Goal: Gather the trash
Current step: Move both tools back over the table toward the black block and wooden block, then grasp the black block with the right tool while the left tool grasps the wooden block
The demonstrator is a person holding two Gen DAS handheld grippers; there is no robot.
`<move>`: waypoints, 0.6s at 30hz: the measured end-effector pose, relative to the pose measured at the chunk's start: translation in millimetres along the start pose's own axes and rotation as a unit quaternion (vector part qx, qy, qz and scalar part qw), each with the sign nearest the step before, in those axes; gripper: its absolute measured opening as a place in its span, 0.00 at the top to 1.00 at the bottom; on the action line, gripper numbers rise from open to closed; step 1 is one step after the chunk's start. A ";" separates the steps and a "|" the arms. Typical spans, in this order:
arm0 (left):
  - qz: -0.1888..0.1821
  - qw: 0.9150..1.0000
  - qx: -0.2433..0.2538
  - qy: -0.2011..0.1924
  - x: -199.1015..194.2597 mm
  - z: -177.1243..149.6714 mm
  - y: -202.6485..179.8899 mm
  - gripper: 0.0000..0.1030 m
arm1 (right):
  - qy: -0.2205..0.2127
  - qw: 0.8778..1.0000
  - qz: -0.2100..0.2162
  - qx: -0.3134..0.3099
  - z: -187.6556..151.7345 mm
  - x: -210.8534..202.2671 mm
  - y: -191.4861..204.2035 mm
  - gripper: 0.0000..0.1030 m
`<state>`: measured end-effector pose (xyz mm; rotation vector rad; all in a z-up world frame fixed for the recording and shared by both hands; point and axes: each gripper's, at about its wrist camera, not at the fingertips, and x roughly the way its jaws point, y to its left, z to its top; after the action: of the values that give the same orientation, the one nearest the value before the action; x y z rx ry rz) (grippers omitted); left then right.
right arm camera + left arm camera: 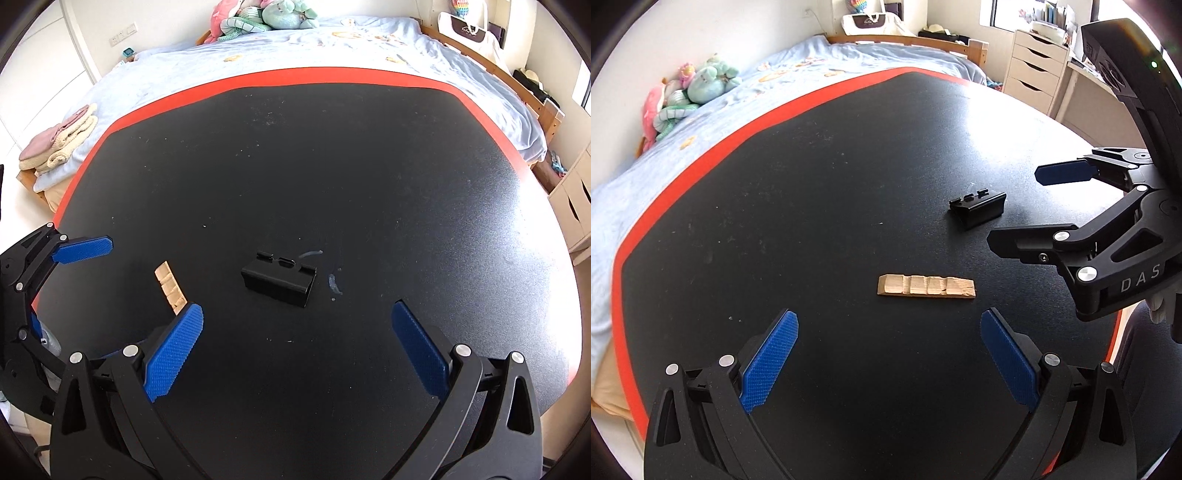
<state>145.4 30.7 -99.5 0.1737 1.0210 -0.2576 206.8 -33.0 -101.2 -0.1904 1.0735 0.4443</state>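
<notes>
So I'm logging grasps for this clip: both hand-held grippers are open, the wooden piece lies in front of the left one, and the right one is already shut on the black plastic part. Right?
Not quite. The right hand-held gripper is open too; the black plastic part lies untouched on the table ahead of it, as the right wrist view shows. The left hand-held gripper is open, with the wooden piece in front.

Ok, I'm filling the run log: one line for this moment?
left gripper: open, empty | right gripper: open, empty | wood piece, black clip: on table
</notes>
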 end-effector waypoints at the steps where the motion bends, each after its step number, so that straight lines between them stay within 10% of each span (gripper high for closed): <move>1: 0.000 1.000 0.002 0.002 1.9 0.0 0.9 0.08 | 0.001 1.000 -0.001 0.001 0.4 2.3 0.2 0.03; 18: -0.001 1.000 0.012 -0.014 15.5 10.7 -1.1 0.07 | -0.004 0.999 -0.038 -0.004 8.2 20.4 5.1 0.35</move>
<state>161.5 24.9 -107.3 0.1901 0.9915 -0.2733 219.3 -20.2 -114.9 -0.2344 1.0533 0.3808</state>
